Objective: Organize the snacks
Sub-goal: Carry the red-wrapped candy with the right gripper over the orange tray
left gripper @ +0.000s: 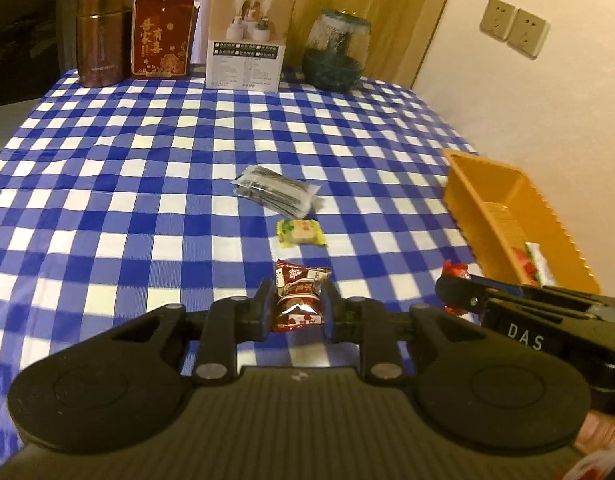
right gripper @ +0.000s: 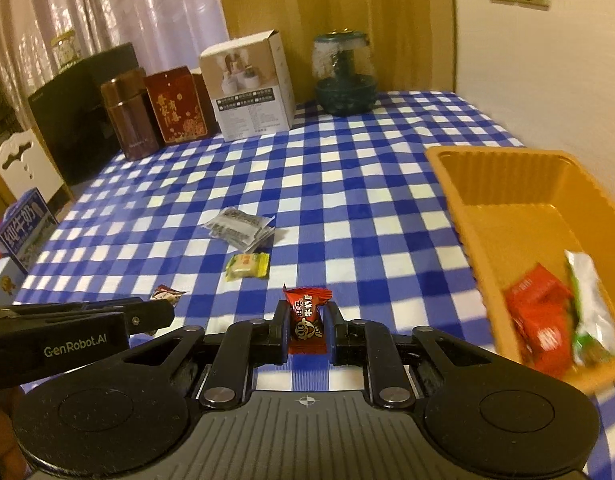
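Note:
My left gripper (left gripper: 297, 306) is shut on a dark red-and-brown wrapped candy (left gripper: 298, 300), held above the checked cloth. My right gripper (right gripper: 307, 322) is shut on a red wrapped candy (right gripper: 306, 312). On the cloth ahead lie a yellow-green wrapped snack (left gripper: 301, 232) and a grey-black packet pile (left gripper: 277, 190); both also show in the right wrist view, the snack (right gripper: 248, 266) and the packets (right gripper: 241, 227). An orange tray (right gripper: 503, 216) to the right holds a red packet (right gripper: 541, 312) and a green-white packet (right gripper: 589, 308). The tray shows in the left wrist view (left gripper: 487, 188) too.
At the table's far edge stand a brown tin (left gripper: 105, 34), a red box (left gripper: 163, 36), a white carton (left gripper: 249, 38) and a glass jar (left gripper: 335, 50). A blue milk carton (right gripper: 23, 232) sits off the left side. A wall (left gripper: 547, 100) runs along the right.

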Motion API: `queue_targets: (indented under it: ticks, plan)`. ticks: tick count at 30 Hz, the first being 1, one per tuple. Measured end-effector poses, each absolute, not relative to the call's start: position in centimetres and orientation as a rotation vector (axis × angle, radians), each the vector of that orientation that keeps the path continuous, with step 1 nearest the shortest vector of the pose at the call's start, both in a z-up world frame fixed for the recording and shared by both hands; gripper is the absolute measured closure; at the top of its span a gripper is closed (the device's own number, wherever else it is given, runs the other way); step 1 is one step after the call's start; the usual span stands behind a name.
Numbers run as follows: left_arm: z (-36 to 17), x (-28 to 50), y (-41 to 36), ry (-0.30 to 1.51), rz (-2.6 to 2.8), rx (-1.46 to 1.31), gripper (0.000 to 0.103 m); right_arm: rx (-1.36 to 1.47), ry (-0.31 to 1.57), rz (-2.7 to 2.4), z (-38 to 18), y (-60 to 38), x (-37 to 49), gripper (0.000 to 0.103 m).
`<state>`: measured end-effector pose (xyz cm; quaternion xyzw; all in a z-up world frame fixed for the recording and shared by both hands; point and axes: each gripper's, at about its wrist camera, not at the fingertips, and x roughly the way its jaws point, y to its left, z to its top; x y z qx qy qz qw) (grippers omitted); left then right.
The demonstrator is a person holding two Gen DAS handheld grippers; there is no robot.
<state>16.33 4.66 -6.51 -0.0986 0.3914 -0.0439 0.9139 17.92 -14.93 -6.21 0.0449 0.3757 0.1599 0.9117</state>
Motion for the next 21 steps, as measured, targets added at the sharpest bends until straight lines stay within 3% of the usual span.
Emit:
queue_targets:
  ticks: [21]
  plan:
    - [-0.8,7.7,-1.0,0.777,-0.188,-0.213,0.081,0.093,0.741,0.248,-1.1,-21.5,9.0,0.085]
